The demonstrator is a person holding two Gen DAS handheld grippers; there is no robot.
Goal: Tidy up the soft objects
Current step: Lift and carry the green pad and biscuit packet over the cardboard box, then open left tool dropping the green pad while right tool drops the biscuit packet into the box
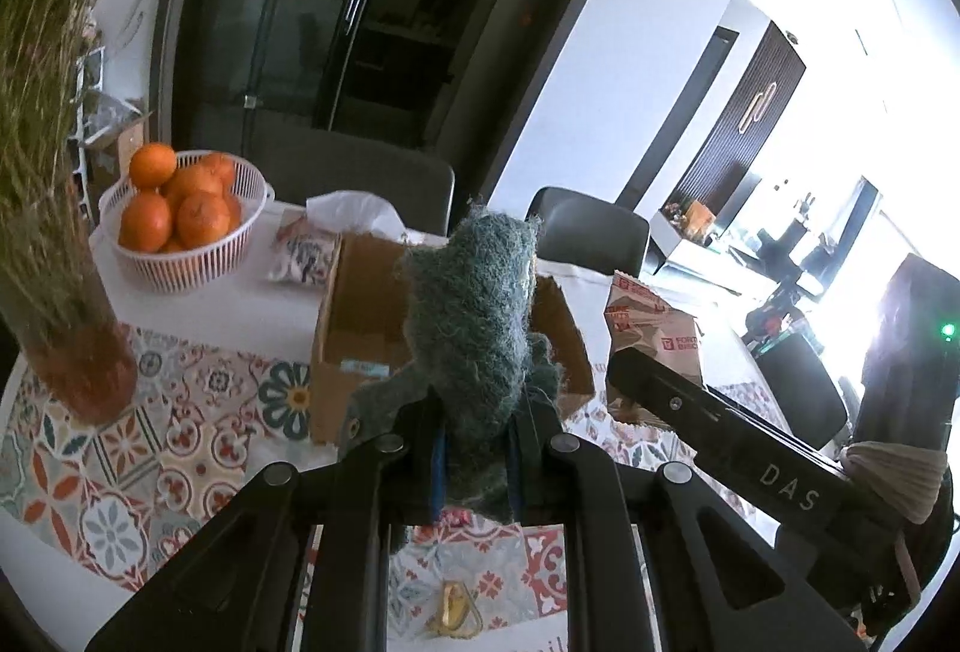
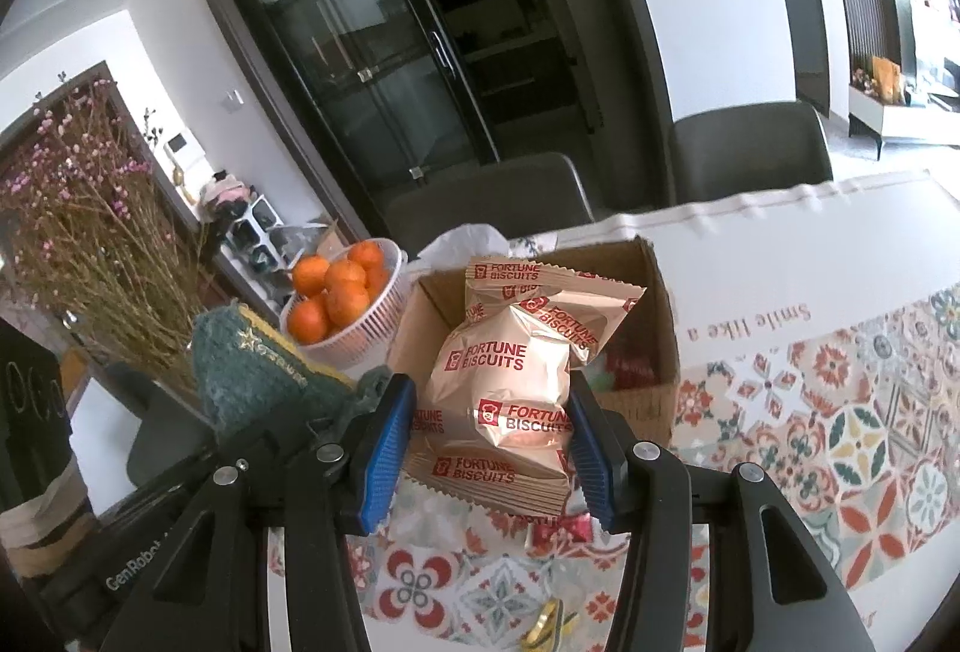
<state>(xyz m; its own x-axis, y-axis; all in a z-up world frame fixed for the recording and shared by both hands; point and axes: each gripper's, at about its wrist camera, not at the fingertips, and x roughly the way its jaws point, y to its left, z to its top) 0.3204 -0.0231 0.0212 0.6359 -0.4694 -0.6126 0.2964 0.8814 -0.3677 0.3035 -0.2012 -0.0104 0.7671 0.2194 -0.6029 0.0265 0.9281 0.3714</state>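
Note:
My left gripper (image 1: 474, 448) is shut on a fuzzy dark green knitted item (image 1: 474, 316) and holds it up in front of an open cardboard box (image 1: 360, 328). The green item also shows at the left of the right wrist view (image 2: 252, 376). My right gripper (image 2: 489, 442) is shut on a pink Fortune Biscuits packet (image 2: 510, 382), held just in front of the same cardboard box (image 2: 654, 304). In the left wrist view the packet (image 1: 654, 328) shows right of the box, with the right gripper's arm crossing below it.
A white basket of oranges (image 1: 180, 220) stands at the back left, with a tissue pack (image 1: 354, 214) behind the box. A vase of dried flowers (image 1: 60, 232) stands at the left. Dark chairs (image 1: 588, 232) line the table's far edge. A small gold object (image 1: 450, 616) lies on the patterned tablecloth (image 1: 180, 436).

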